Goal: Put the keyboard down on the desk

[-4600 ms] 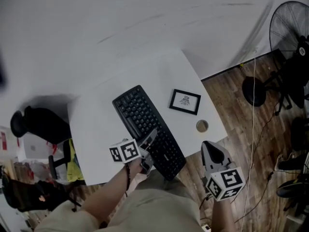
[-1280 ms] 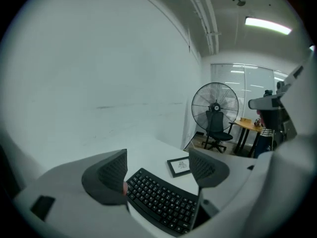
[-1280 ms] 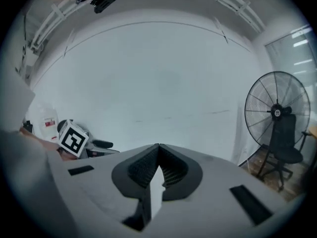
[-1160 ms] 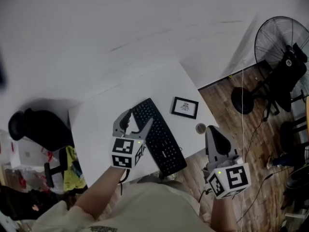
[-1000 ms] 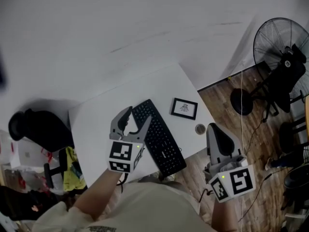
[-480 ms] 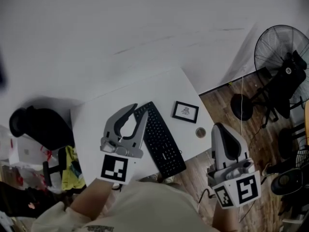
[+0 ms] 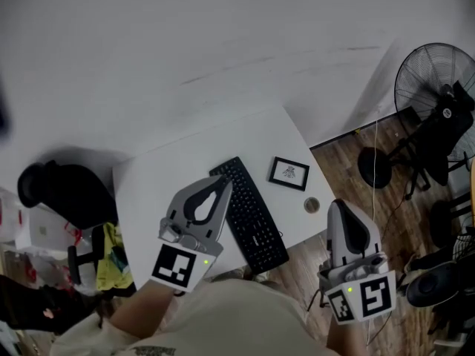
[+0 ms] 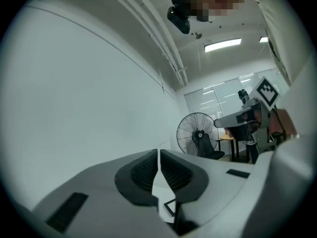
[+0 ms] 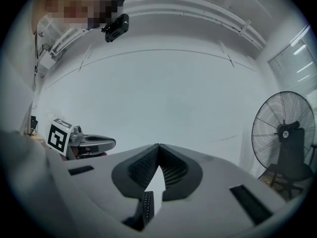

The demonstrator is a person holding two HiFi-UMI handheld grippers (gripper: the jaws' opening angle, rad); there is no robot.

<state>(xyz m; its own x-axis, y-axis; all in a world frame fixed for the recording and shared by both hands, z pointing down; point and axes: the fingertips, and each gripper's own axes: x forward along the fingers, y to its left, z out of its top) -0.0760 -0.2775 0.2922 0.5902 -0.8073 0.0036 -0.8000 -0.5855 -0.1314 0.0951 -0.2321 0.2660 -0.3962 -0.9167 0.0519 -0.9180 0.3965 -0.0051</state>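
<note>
Your left gripper [image 8: 158,152] has its jaws clenched together on nothing, and the right gripper [image 9: 158,147] is closed and empty too. Neither touches the keyboard [image 7: 249,213], which lies flat and slantwise on the desk [image 7: 163,169], its near end at the front edge. In the head view your left jaws overlap its far left corner. The right ones sit well off to its right, past the desk edge. A small frame [image 7: 289,173] lies just right of the keyboard

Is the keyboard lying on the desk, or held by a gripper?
On the desk. The keyboard lies flat on its white top; the left gripper and right gripper have nothing between their jaws.
</note>
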